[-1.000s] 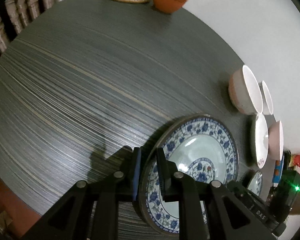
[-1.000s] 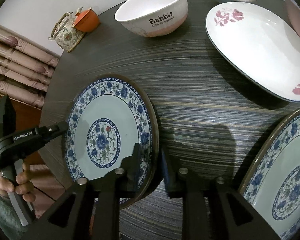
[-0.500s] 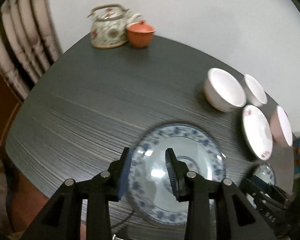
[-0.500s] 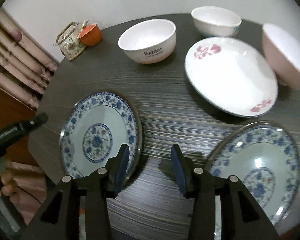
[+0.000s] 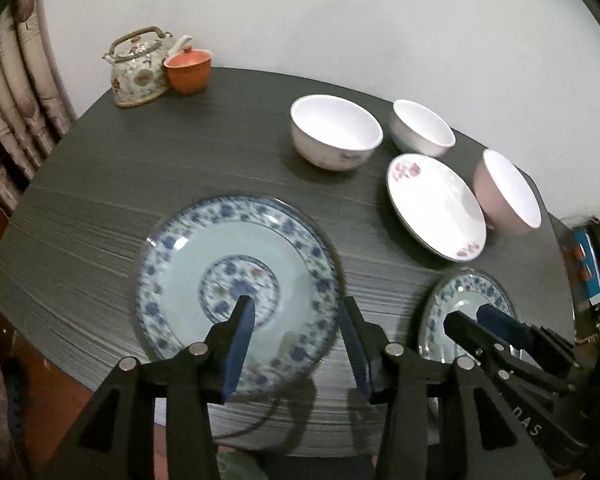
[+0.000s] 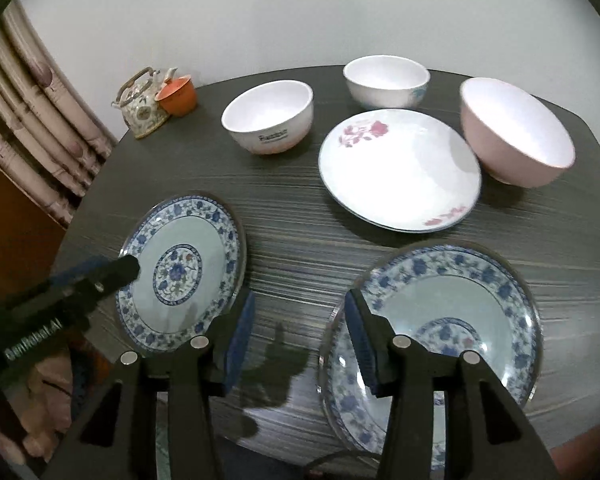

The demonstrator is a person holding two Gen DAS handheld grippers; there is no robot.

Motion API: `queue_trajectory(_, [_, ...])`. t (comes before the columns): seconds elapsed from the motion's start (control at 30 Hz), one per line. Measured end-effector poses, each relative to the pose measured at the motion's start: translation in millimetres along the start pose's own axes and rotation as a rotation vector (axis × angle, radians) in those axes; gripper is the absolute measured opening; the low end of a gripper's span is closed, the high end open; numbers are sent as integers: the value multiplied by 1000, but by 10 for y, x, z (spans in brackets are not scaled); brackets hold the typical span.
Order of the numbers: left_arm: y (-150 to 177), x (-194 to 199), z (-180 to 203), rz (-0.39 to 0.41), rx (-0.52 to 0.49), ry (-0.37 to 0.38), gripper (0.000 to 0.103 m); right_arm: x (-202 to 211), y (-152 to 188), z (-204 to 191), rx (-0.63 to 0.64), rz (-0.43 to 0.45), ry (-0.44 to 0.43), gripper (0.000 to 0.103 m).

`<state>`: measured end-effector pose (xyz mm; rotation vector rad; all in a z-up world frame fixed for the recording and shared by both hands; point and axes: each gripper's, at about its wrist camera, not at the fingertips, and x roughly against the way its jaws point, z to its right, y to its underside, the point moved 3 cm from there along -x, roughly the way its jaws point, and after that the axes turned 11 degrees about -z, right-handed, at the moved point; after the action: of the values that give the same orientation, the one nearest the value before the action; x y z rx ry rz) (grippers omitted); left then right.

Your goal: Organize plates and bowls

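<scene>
Two blue-patterned plates lie flat on the dark table: the left plate [image 5: 236, 280] [image 6: 180, 268] and the right plate [image 6: 452, 320] [image 5: 468, 312]. A white plate with pink flowers [image 5: 436, 204] [image 6: 400, 168] lies behind them. A white bowl marked "Rabbit" [image 5: 336, 132] [image 6: 268, 120], a smaller white bowl [image 5: 422, 128] [image 6: 386, 80] and a pink bowl [image 5: 504, 196] [image 6: 516, 136] stand at the back. My left gripper [image 5: 296, 340] is open and empty above the left plate's near right rim. My right gripper [image 6: 300, 332] is open and empty between the two blue plates.
A floral teapot [image 5: 140, 68] [image 6: 140, 104] and an orange lidded cup [image 5: 188, 68] [image 6: 178, 96] stand at the table's far left corner. A curtain [image 6: 32, 112] hangs to the left. The table's front edge [image 5: 260, 436] is just under the grippers.
Both grippers have let go of the left blue plate's rim, opened wide and drawn back and up. The plate now lies flat on the table.
</scene>
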<state>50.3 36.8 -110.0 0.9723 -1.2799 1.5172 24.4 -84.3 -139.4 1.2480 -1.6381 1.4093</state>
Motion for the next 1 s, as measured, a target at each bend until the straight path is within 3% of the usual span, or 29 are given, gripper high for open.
queue_trajectory(0.7, [297, -199, 546, -40, -90, -10, 45, 261, 441, 795, -107, 7, 46, 45])
queue_trajectory(0.83, [305, -273, 591, -77, -93, 34, 45, 333, 507, 971, -108, 1, 38, 45])
queue_trajectory(1.0, [292, -394, 649, -143, -90, 146, 45, 355, 555, 1240, -123, -48, -89, 45])
